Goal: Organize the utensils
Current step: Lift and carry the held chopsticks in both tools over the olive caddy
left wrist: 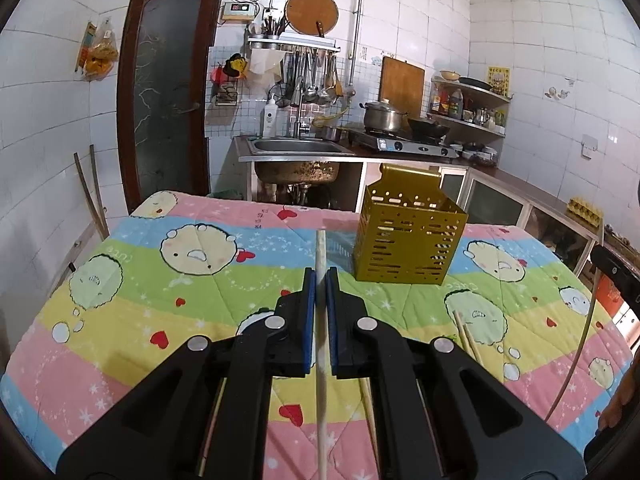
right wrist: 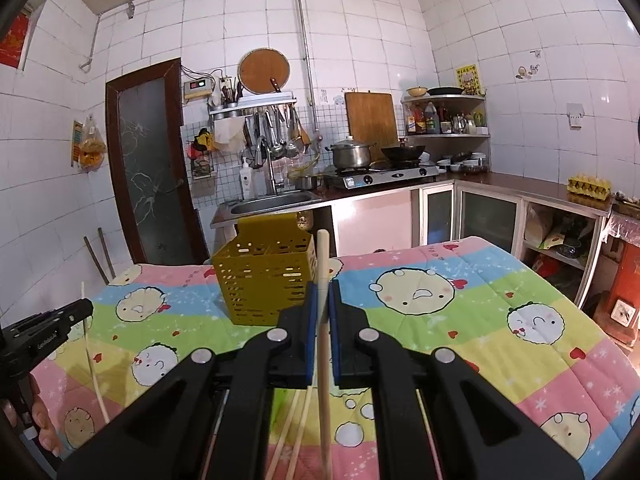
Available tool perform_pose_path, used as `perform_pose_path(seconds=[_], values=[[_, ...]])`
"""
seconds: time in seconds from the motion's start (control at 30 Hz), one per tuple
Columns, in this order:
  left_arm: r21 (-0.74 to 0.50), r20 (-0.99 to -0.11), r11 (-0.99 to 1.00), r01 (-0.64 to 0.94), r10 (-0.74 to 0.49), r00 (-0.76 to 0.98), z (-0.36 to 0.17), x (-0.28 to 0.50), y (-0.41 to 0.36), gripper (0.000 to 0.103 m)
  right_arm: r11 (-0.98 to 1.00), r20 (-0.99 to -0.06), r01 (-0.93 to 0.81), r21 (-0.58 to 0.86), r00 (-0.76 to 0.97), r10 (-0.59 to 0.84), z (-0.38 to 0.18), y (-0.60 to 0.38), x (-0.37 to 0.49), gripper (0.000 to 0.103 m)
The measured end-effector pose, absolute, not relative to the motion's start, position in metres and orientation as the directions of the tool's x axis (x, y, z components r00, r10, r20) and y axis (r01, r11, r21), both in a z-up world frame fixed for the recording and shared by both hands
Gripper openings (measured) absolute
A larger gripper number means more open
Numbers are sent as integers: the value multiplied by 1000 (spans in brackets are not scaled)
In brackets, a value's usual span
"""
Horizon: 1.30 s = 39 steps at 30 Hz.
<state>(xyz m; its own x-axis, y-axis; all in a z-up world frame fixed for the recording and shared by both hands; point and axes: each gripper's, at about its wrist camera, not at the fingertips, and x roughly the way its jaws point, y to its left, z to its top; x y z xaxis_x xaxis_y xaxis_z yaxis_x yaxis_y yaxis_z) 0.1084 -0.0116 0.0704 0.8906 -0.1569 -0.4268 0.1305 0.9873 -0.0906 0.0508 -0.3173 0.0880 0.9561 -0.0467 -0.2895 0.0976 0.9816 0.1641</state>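
Observation:
A yellow perforated utensil holder (left wrist: 408, 236) stands upright on a table under a cartoon-print quilt (left wrist: 160, 280); it also shows in the right wrist view (right wrist: 264, 284). My left gripper (left wrist: 321, 276) is shut on a pale chopstick (left wrist: 320, 248) that points forward, left of the holder. My right gripper (right wrist: 323, 288) is shut on a pale chopstick (right wrist: 323, 252) whose tip stands just right of the holder. Loose chopsticks (left wrist: 468, 338) lie on the quilt, and more show under the right gripper (right wrist: 296, 432).
The right gripper (left wrist: 616, 276) with its chopstick shows at the left view's right edge. The left gripper (right wrist: 48, 332) shows at the right view's left edge. Behind the table are a sink (left wrist: 296, 146), a stove with pot (left wrist: 382, 118) and cabinets.

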Motion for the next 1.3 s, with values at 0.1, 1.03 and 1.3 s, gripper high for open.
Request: perform_pose_path(seconds=[0.1, 1.03, 1.3], values=[[-85, -412, 986, 147, -169, 895, 75, 112, -18, 4, 977, -296, 108, 182, 954, -50, 89, -324, 57, 6], [-159, -146, 962, 222, -246, 958, 205, 262, -74, 4, 984, -65, 65, 166, 996, -55, 205, -309, 223, 6], [-167, -131, 961, 220, -243, 961, 196, 312, -102, 4, 977, 34, 56, 207, 997, -65, 200, -308, 267, 6]])
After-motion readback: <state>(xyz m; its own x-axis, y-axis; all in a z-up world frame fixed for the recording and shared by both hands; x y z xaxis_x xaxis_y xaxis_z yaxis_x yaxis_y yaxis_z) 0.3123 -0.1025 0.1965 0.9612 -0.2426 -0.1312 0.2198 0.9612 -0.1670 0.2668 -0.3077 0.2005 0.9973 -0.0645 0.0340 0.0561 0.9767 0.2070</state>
